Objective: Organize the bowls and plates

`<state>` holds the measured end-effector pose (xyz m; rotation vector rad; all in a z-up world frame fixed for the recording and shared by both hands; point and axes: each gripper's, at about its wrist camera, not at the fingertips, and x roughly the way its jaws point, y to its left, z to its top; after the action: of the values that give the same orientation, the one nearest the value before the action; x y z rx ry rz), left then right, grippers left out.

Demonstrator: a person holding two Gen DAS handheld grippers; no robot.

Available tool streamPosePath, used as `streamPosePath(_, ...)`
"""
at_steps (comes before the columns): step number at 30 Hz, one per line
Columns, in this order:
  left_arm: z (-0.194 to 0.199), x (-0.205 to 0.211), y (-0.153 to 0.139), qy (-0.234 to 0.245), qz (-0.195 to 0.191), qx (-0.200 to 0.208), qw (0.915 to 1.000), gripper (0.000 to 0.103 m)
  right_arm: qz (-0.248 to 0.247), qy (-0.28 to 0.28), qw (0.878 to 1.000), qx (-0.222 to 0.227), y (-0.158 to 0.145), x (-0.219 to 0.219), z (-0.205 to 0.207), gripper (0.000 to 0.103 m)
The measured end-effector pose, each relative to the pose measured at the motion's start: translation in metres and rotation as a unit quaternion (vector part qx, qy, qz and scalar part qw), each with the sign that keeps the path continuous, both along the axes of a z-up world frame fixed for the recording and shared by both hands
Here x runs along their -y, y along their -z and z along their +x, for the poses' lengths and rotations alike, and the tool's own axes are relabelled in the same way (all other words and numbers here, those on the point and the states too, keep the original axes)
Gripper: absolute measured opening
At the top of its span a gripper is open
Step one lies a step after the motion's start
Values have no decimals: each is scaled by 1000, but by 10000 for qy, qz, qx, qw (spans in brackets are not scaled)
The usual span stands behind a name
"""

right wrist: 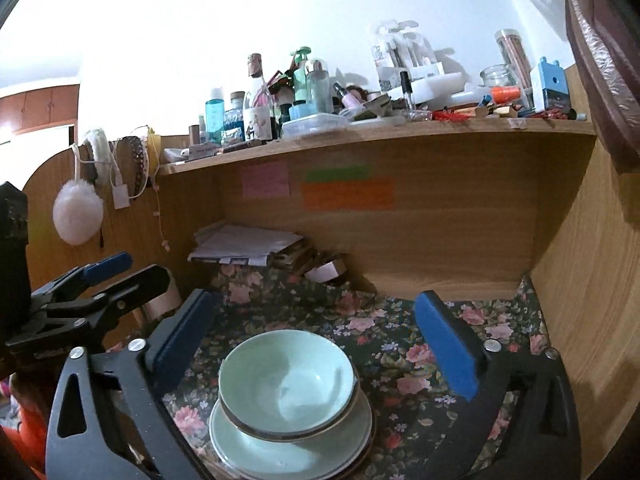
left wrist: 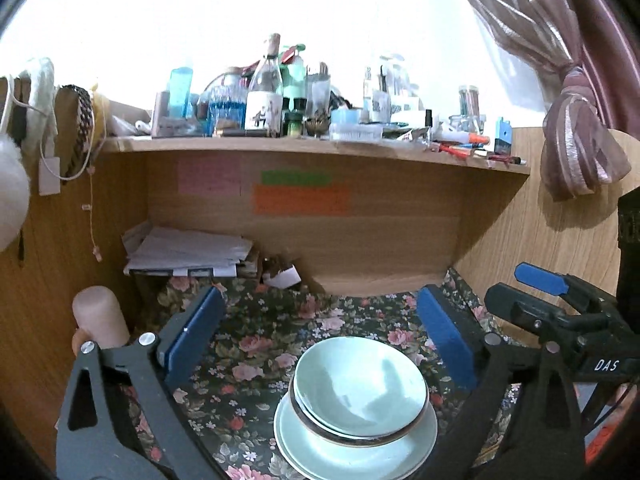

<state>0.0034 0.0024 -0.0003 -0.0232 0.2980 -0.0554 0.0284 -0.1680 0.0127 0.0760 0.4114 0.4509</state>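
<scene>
Here, what we see:
Bowls: two pale green bowls nested, brown-rimmed, sitting on the plates.
Plates: pale green plates stacked flat on the table, near the front edge in both views; we cannot count them exactly.
Table: covered by a dark floral cloth, set inside a wooden alcove.
Left gripper: we see its blue pads spread wide, released, the stack between and below them, nothing grasped.
Right gripper: likewise spread wide and released, above the stack, touching nothing.
Papers: a pile at the back left of the table.
Sticky notes: pink, green and orange, on the back panel.
Shelf: above, crowded with bottles and jars.
Curtain: tied back, at the right.
</scene>
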Motion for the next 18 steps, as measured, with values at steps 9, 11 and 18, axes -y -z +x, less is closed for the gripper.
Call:
streamPosePath(9, -8, 2, 3, -41, 17, 133, 9999, 102, -6, 34, 10000, 74, -2, -2, -6, 103)
streamPosePath(11, -9, 2, 4, -27, 7, 133, 9999, 102, -8, 27, 10000, 75, -1, -3, -7, 103)
streamPosePath(18, -9, 1, 5, -33, -46, 120, 9999, 103, -26, -15, 10000, 75, 0, -5, -9, 103)
